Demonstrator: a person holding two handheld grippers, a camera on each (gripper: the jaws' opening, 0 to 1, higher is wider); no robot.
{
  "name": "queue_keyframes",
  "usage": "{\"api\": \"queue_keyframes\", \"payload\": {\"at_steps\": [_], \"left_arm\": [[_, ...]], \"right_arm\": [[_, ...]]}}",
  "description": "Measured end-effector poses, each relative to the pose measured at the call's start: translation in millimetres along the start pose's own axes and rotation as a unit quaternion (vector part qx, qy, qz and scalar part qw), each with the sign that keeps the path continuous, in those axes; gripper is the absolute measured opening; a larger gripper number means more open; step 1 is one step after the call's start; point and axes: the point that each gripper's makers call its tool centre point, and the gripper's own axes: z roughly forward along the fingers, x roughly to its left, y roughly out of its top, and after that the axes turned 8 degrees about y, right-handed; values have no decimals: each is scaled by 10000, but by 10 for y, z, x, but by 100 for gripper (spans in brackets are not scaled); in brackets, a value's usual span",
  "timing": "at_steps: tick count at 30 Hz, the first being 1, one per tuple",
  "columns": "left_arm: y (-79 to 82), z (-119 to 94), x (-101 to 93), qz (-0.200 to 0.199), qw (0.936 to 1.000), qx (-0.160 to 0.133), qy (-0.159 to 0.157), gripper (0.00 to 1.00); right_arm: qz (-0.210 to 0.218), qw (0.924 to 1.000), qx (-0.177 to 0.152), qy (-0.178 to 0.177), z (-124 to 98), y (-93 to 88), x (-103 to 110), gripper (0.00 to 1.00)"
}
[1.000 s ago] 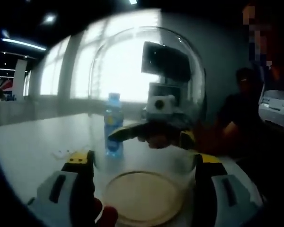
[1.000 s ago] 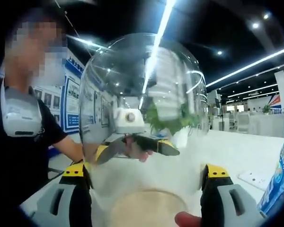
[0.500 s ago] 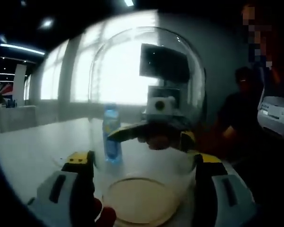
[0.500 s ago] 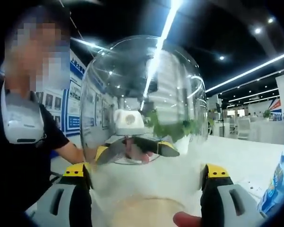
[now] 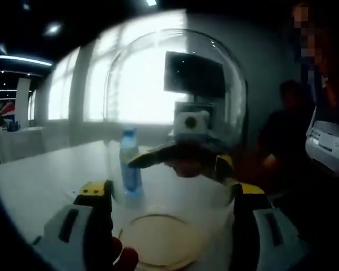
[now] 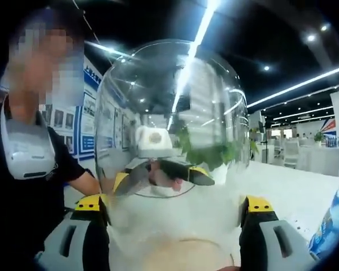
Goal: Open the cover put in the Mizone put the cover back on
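Note:
A clear glass dome cover (image 5: 175, 96) is held between the two jaws of my left gripper (image 5: 169, 192), which is shut on its lower sides. My right gripper (image 6: 172, 206) is shut on the same cover (image 6: 169, 107) from the opposite side. Through the glass, each view shows the other gripper: the right one (image 5: 181, 161) and the left one (image 6: 158, 172). A round wooden base (image 5: 158, 248) lies on the white table below the cover's open rim. The blue Mizone bottle (image 5: 129, 161) stands upright on the table beyond the dome, and its side appears at the right edge of the right gripper view (image 6: 330, 226).
The white table (image 5: 39, 169) stretches to the left. A person in a dark shirt (image 6: 28, 169) stands close behind the cover, and another person (image 5: 285, 135) sits at the far side. A green plant (image 6: 209, 149) shows through the glass.
The cover has risen with both grippers: the wooden base now sits lower in both views. Both grips look unchanged.

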Motion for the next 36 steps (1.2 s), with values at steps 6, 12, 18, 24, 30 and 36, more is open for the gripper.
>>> {"api": "queue_keyframes", "payload": {"at_steps": [6,12,18,24,30,36], "left_arm": [[26,-27,-116,-41,9998,120,-120,73],[-61,32,-245,21,9988,404,-266,74],[-94,83,-322,-71,9978,542,-373,74],[-97,7,-461,-268,9984,377,-327,74],[-113,-132,-589,-364,9990,92,-232,74],[-239,-296,-776,-246,9990,352,-116,74]], "right_arm": [[69,9999,53,-117,3,20,112,90],[59,9995,106,-286,-76,-52,232,90],[229,9989,-59,-406,-156,-106,301,90],[359,9983,-231,-389,-129,-96,422,90],[342,9989,-96,-306,-32,-90,600,90],[242,9994,148,-216,82,-201,826,90]]}}
